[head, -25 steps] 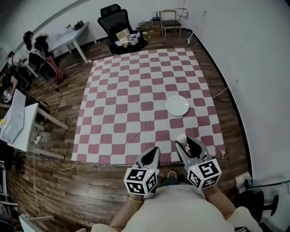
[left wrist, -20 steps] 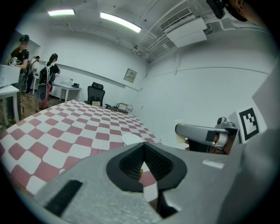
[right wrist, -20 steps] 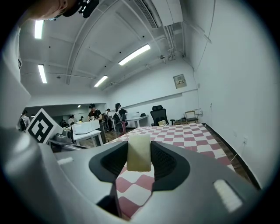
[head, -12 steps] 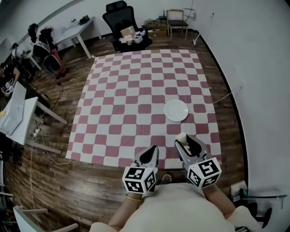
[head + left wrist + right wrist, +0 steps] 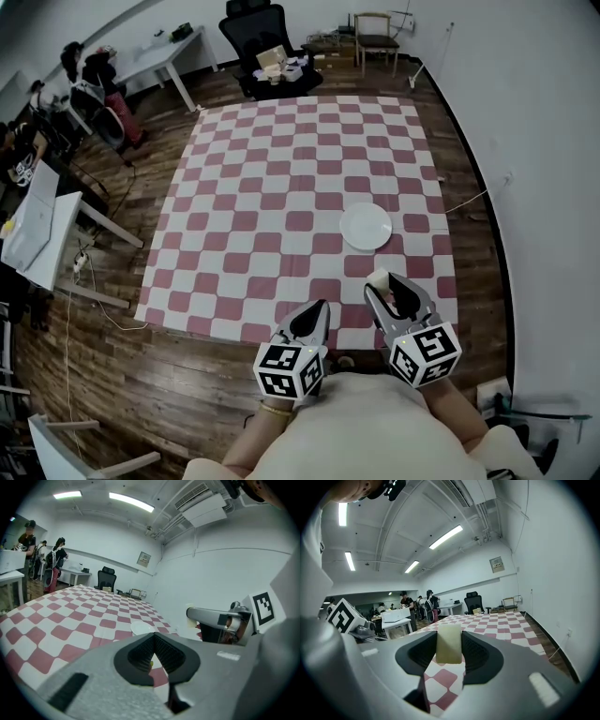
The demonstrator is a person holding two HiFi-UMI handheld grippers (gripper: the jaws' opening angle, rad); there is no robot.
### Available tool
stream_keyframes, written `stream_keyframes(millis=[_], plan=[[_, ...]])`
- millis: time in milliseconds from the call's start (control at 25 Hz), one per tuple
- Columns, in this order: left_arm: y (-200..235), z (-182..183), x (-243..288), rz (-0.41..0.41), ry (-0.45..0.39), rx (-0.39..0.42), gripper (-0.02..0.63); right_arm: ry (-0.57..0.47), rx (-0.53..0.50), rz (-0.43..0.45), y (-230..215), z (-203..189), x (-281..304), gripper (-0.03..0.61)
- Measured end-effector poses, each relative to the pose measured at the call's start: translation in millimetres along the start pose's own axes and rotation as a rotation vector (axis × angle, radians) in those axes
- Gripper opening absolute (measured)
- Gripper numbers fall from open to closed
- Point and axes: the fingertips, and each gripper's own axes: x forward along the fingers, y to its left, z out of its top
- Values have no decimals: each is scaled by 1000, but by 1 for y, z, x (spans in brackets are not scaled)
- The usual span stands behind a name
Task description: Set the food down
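A pale cream block of food [image 5: 449, 642] sits upright between the jaws of my right gripper [image 5: 390, 286], which is shut on it. In the head view the food [image 5: 378, 278] shows at the gripper's tip, above the near edge of the red-and-white checked cloth [image 5: 281, 187]. A white round plate [image 5: 366, 226] lies on the cloth just ahead of that gripper, with nothing on it. My left gripper [image 5: 315, 312] hovers beside the right one, shut with nothing in it. The plate [image 5: 142, 628] also shows past its jaws in the left gripper view.
The cloth lies on a wooden floor [image 5: 187, 375]. A white wall [image 5: 525, 141] runs along the right. White desks [image 5: 47, 234] stand at the left, with a black office chair [image 5: 258, 37] and a wooden chair [image 5: 377, 36] at the far end. People [image 5: 417, 603] stand by the desks.
The whole view has slid forward a little: the cloth's near edge and the plate are closer to both grippers. The grippers keep the same pose, the food still held.
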Motion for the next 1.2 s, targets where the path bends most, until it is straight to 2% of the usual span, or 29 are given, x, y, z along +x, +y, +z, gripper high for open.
stream_keyframes(millis=[1200], plan=[[30, 22, 48, -42, 45, 16, 3, 24, 27, -90, -44, 5, 53, 170]])
